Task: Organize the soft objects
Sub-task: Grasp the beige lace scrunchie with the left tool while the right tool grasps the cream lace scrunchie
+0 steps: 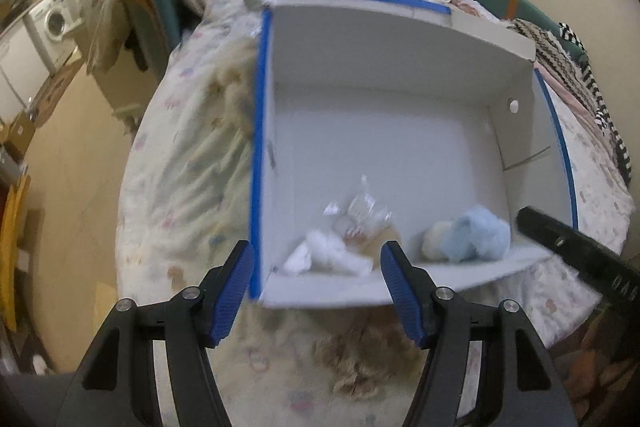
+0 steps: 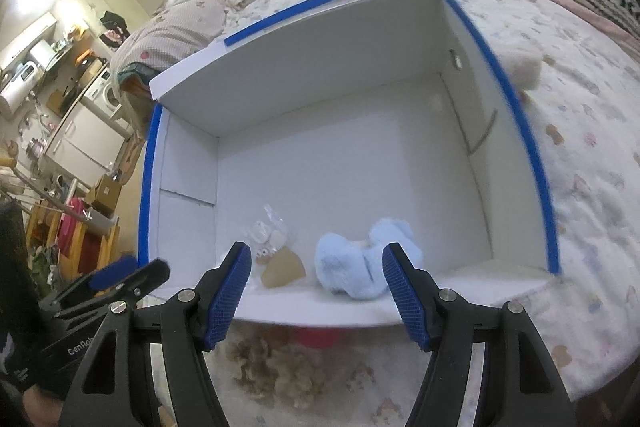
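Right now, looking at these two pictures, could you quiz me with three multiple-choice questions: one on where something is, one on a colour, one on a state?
1. Where does the light blue fluffy toy lie?
A. Inside the white box, by its near wall
B. On the floor
C. On the pillow

2. What colour is the tape along the box's rim?
A. Red
B. Blue
C. Green

3. How do the jaws of the right gripper stand?
A. Shut on the toy
B. Shut on a bag
C. Open, holding nothing

Answers:
1. A, it rests on the box floor beside the small plastic bag.
2. B, blue strips run along the edges.
3. C, the pads stand apart with nothing between them.
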Available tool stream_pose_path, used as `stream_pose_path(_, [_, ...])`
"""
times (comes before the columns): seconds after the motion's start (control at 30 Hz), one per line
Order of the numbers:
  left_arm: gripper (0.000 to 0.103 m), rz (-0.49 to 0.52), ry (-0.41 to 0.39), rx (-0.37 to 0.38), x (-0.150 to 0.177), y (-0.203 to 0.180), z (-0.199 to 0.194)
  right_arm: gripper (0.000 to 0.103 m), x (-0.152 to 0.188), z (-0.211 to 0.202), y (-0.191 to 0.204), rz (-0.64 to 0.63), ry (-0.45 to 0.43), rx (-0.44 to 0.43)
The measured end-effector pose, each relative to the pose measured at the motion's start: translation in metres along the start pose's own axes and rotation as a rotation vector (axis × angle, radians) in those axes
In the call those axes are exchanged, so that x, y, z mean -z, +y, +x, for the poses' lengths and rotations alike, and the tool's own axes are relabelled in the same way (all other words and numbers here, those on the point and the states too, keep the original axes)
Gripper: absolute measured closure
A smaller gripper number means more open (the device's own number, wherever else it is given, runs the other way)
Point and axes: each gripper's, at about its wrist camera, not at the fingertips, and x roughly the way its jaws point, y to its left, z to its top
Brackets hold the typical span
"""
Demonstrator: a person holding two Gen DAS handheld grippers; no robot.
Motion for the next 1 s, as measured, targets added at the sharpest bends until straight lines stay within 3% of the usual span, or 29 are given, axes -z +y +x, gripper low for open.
stream_pose_path(0.23, [0.038, -0.019, 0.039, -0.004, 0.036, 0.014, -0.004, 0.031, 0.022, -0.015, -0.012, 0.045, -0.005, -0.006])
stream_pose_path(0.43, [0.038, -0.023, 0.196, 0.025, 0.068, 0.012, 0.031, 0.031, 0.039, -0.015, -0.014, 0.072, 0.028, -0.021])
stream_pose_path(0.57, [0.038, 0.046, 0.274, 0.024, 0.085, -0.005, 0.054, 0.031, 0.048, -0.006, -0.010, 0.067, 0.067, -0.023])
stream_pose_path(0.67, [0.038, 0.089, 0.354, 0.072, 0.095, -0.022, 0.073, 0.031, 0.049, 0.000, -0.009, 0.057, 0.082, -0.011])
stream_pose_path(0.8, [0.038, 0.123, 0.358, 0.071, 0.099, -0.036, 0.084, 0.031, 0.050, 0.004, -0.008, 0.059, 0.094, -0.011])
stream_pose_path(0.87, [0.056, 0.111, 0.366, 0.079, 0.096, -0.037, 0.088, 0.031, 0.051, 0.008, -0.008, 0.057, 0.106, -0.013])
stream_pose_path(0.9, [0.072, 0.099, 0.372, 0.089, 0.095, -0.036, 0.089, 0.031, 0.051, 0.009, -0.008, 0.055, 0.112, -0.014])
stream_pose_path(1.0, [0.088, 0.069, 0.402, 0.111, 0.093, -0.033, 0.093, 0.031, 0.055, 0.017, -0.005, 0.052, 0.143, -0.021])
